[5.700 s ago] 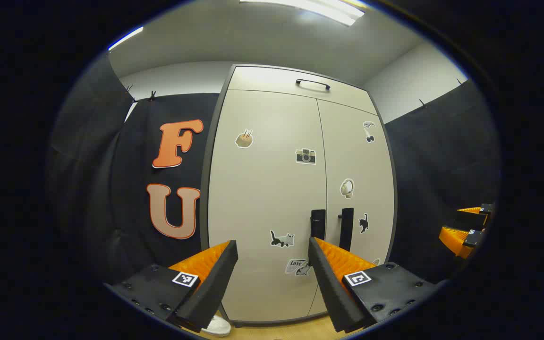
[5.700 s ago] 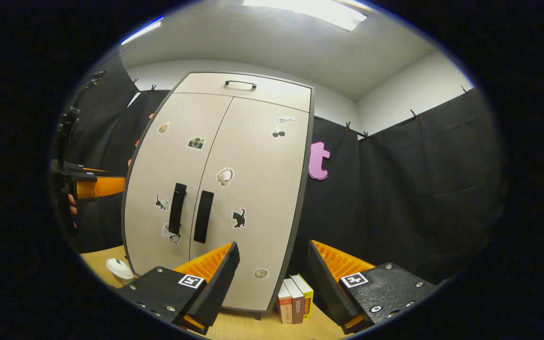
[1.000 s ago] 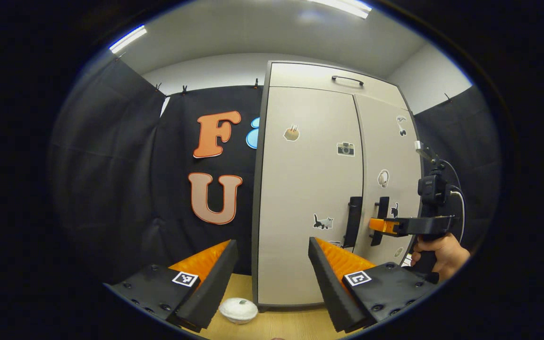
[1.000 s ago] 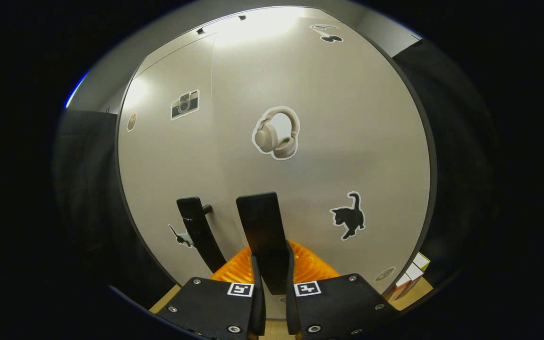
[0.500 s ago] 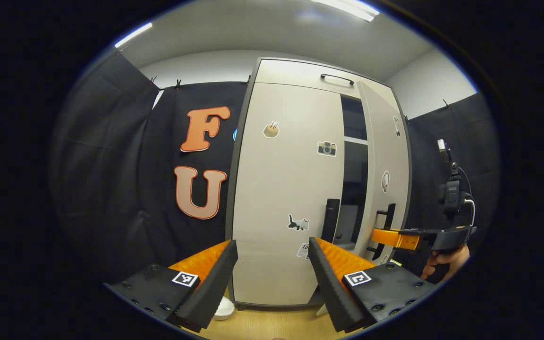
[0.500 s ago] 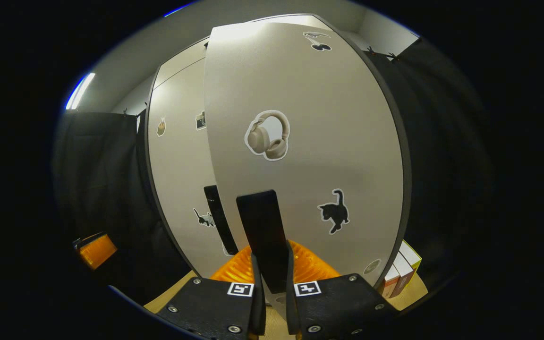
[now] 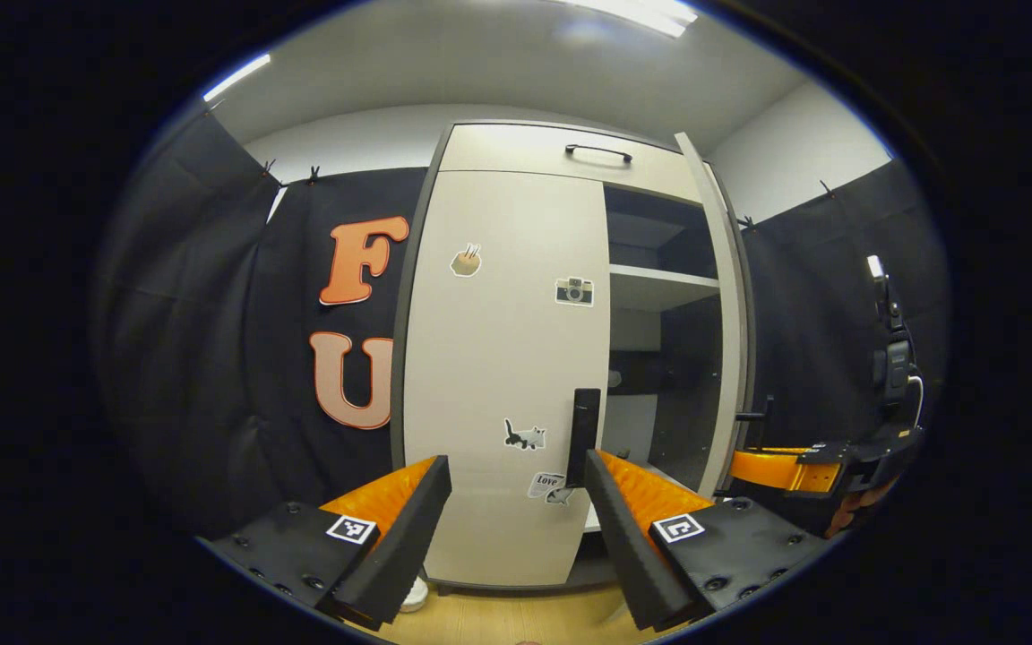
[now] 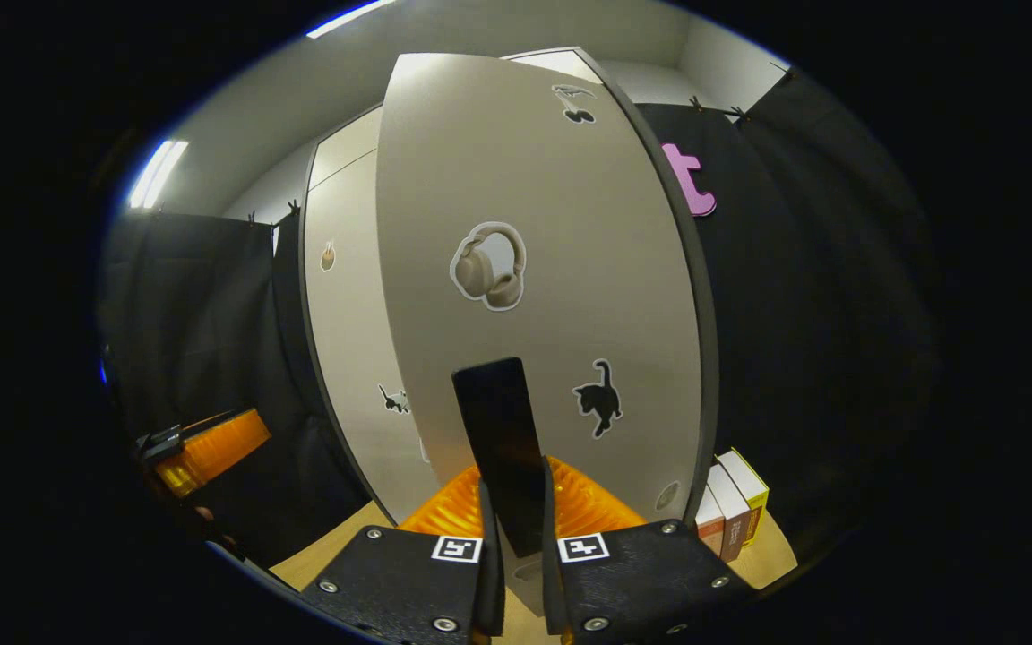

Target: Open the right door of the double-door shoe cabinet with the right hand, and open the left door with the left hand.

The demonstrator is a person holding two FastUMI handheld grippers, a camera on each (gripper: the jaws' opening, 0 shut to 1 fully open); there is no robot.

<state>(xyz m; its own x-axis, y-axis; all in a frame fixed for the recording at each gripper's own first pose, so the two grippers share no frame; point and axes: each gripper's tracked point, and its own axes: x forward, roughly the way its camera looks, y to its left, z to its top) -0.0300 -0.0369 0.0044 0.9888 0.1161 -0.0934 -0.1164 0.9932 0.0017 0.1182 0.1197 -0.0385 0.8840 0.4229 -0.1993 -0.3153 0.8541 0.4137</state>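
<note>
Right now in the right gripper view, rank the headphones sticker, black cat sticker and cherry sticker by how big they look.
1. Headphones sticker, largest.
2. Black cat sticker.
3. Cherry sticker, smallest, though it sits high on the door, farther from the camera, so its true size is unsure.

You've got three books [image 8: 731,511] standing upright on the wooden floor [image 8: 771,555] against the black cloth, plus a small white thing [image 7: 411,593] on the floor, and ceiling lights [image 8: 154,172] overhead.

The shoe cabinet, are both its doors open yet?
Not yet. The right door is swung wide, showing shelves inside, and the right gripper is clamped on the right handle. The left door is shut; the left gripper is open, short of the left handle.
</note>
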